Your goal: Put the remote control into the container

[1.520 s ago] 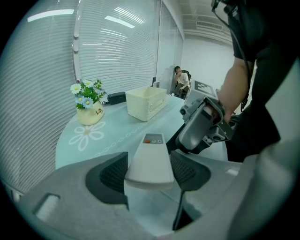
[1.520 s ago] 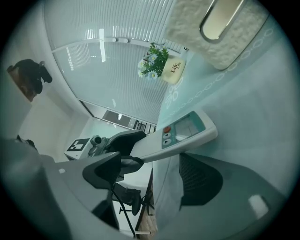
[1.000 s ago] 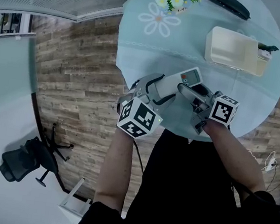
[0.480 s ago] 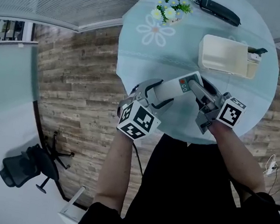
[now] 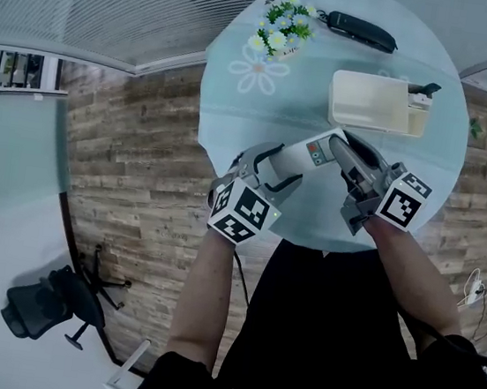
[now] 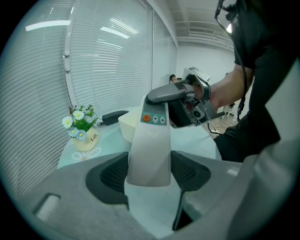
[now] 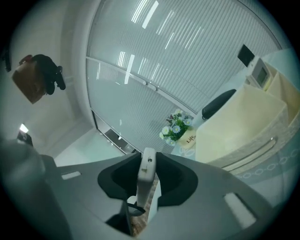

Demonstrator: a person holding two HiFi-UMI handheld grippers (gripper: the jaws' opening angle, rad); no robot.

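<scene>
Nearest the person, the left gripper [image 5: 276,162] has its two dark pads clamped on the flat sides of the grey remote control [image 5: 313,149]. In the left gripper view they grip the lower body of the remote control [image 6: 151,145], and its orange button and arrow keys face up and away from the camera. The right gripper [image 5: 345,151] comes in from the right at the remote's far end. Its jaws have just been closing, and in the right gripper view they are pressed on the thin edge of that end [image 7: 146,180]. The remote is thus held by both tools over the near part of the round table [image 5: 228,107], still outside the container [image 5: 371,104]. That cream rectangular container lies just beyond on the pale tablecloth, with a small white gadget [image 5: 419,98] standing at its right end. Farther back sit a pot of daisies [image 5: 281,30] and, beside it near the far rim, a black handset [image 5: 361,31]. Window blinds [image 7: 187,56] close the background.
</scene>
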